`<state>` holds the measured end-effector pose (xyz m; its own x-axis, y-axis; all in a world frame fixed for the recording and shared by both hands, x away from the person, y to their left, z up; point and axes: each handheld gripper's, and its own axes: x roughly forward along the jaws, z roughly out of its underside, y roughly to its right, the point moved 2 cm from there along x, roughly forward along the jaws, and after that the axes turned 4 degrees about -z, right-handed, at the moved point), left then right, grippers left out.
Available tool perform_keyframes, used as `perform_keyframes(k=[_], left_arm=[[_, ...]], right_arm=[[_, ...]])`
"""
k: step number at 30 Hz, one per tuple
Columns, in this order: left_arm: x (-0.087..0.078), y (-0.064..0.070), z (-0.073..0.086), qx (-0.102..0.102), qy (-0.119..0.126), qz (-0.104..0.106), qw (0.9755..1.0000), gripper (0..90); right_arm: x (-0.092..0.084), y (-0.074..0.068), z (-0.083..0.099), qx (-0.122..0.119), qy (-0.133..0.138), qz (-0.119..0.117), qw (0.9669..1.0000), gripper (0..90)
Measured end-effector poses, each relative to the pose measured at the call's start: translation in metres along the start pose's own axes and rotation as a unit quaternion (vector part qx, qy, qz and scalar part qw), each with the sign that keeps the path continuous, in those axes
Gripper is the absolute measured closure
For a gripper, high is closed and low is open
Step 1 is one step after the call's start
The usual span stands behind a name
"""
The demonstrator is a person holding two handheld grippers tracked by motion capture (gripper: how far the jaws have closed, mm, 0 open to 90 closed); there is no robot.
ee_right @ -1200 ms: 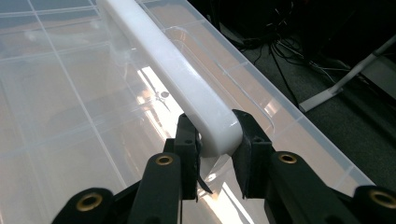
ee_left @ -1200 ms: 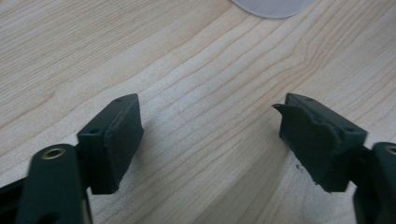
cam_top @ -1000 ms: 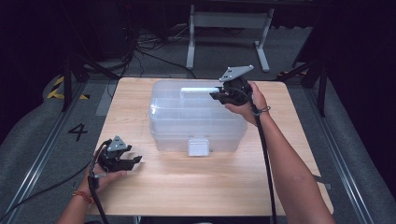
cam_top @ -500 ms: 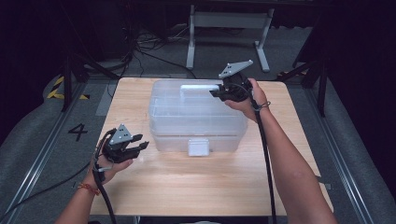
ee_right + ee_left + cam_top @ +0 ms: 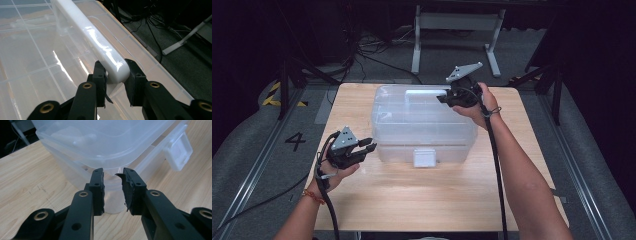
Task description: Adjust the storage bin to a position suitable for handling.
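Clear storage box sitting mid-desk: we are pinching its white handle with the right tool; the left tool, spread, is nearing its left corner, probably for lifting.

We note a clear, colourless bin with white latch and white handle; pale wood-grain surface; black hand-held grippers, left, right.
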<state>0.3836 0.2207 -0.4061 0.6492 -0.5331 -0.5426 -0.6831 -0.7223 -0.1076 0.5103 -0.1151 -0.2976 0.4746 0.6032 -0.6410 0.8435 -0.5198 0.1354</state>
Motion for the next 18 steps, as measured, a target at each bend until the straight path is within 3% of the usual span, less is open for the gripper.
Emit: perform_keyframes(k=[8, 18], left_arm=[[0.0025, -0.0035, 0.0018, -0.008, 0.000, 0.003, 1.0000, 75.2], [0.0098, -0.0042, -0.0048, -0.009, 0.009, 0.005, 0.9999, 87.8]], right_arm=[[-0.0007, 0.0027, -0.0018, 0.005, 0.001, -0.002, 1.0000, 73.0], [-0.0013, 0.0051, -0.0050, 0.009, -0.005, -0.001, 0.9999, 72.8]])
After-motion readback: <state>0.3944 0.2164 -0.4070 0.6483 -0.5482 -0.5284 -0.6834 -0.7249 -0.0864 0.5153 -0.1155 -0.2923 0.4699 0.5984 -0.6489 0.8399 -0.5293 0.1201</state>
